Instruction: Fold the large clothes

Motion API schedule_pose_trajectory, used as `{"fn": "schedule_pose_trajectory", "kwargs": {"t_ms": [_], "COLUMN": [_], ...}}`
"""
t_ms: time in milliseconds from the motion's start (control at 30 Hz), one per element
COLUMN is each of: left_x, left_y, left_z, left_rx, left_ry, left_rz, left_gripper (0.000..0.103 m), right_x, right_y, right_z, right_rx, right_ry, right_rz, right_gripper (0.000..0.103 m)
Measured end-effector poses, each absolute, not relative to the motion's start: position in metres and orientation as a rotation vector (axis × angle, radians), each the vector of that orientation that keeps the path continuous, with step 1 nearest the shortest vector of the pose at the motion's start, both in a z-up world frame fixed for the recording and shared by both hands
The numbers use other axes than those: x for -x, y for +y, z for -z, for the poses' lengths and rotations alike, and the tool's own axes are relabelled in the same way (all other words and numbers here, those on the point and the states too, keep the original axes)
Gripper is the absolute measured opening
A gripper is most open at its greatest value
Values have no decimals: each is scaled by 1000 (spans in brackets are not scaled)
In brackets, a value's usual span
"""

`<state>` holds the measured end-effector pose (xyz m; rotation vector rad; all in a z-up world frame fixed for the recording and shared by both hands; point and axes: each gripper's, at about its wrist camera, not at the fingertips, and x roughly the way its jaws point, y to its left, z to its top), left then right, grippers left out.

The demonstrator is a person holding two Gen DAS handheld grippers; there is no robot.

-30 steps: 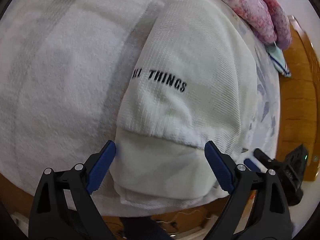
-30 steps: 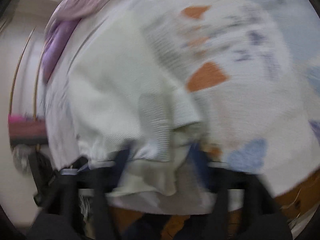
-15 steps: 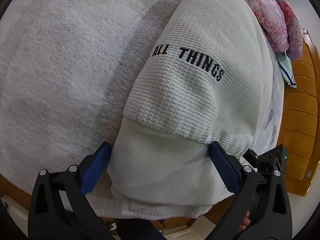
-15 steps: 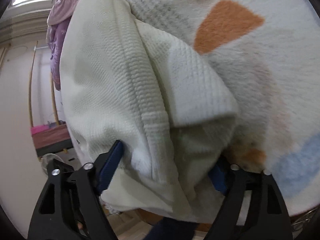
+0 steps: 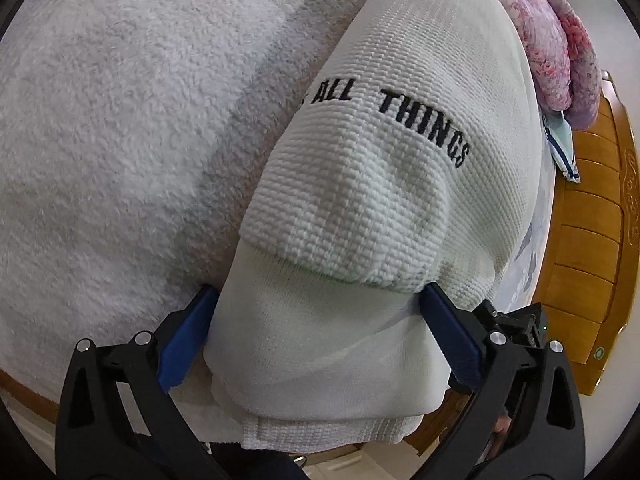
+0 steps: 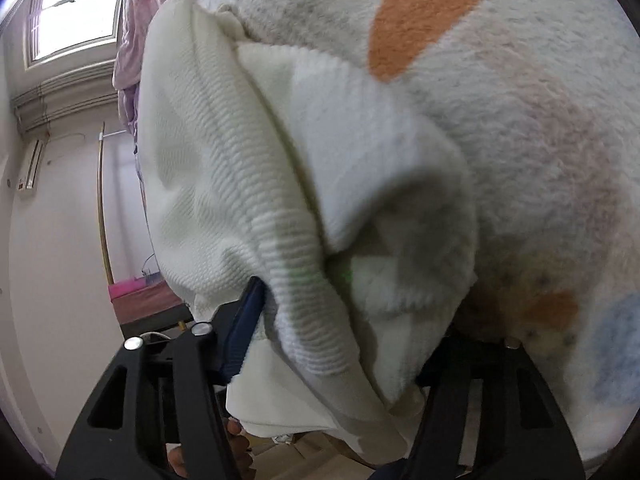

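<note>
A folded white waffle-knit sweater (image 5: 400, 184) with black lettering "ALL THINGS" lies on a fluffy white blanket (image 5: 112, 128). My left gripper (image 5: 320, 320) is wide open, its blue pads on either side of the sweater's near folded edge. The sweater also fills the right wrist view (image 6: 248, 184). My right gripper (image 6: 352, 320) straddles the sweater's other near corner; the left blue pad (image 6: 244, 320) presses the cloth, and the right pad is hidden behind the fabric. The jaws stand wide apart around the bundle.
A pink floral quilt (image 5: 560, 40) is piled at the far right of the bed. A wooden bed frame (image 5: 588, 248) runs along the right. The blanket shows orange and blue patches in the right wrist view (image 6: 432, 8). A wall and window (image 6: 72, 12) lie left.
Both grippers have moved in closer and lower onto the sweater's near edge. The jaws now straddle the fabric. The blur in the right wrist view has gone.
</note>
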<state>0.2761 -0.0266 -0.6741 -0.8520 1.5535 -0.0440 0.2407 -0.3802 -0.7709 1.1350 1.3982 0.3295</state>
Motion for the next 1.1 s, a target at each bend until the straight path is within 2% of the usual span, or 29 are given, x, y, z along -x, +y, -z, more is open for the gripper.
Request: {"fn": "schedule_pose_trajectory", "kwargs": {"t_ms": [200, 233, 300, 367, 400, 467, 567, 733, 933, 1100], "left_x": [-284, -286, -287, -289, -290, -293, -296, -306, -344, -394], "left_y": [-33, -34, -37, -47, -51, -64, -88, -140, -221, -280], "left_z": [675, 674, 669, 659, 653, 635, 605, 546, 482, 457], "left_rx": [813, 798, 755, 676, 641, 523, 378, 315, 344, 354], "left_ry": [1571, 1572, 1559, 1537, 1526, 1507, 1458, 1321, 1121, 1004], "left_rz": [61, 64, 82, 89, 93, 101, 124, 104, 130, 213], "left_gripper": [99, 99, 87, 68, 63, 45, 32, 30, 28, 28], "right_x": [-249, -250, -254, -259, -263, -267, -273, -296, -340, -383], "right_y": [-370, -368, -364, -360, -355, -345, -340, -373, -455, -531], "right_z": [770, 765, 754, 739, 728, 708, 678, 618, 554, 519], "right_rx": [-1064, -1009, -925, -800, -707, -546, -399, -196, -128, -142], "right_ry": [1380, 1391, 1418, 1446, 1453, 1451, 1409, 1251, 1058, 926], "right_rz": [-303, -302, -297, -301, -316, -352, -406, -511, -569, -509], "right_gripper": [46, 43, 36, 29, 27, 23, 22, 21, 21, 20]}}
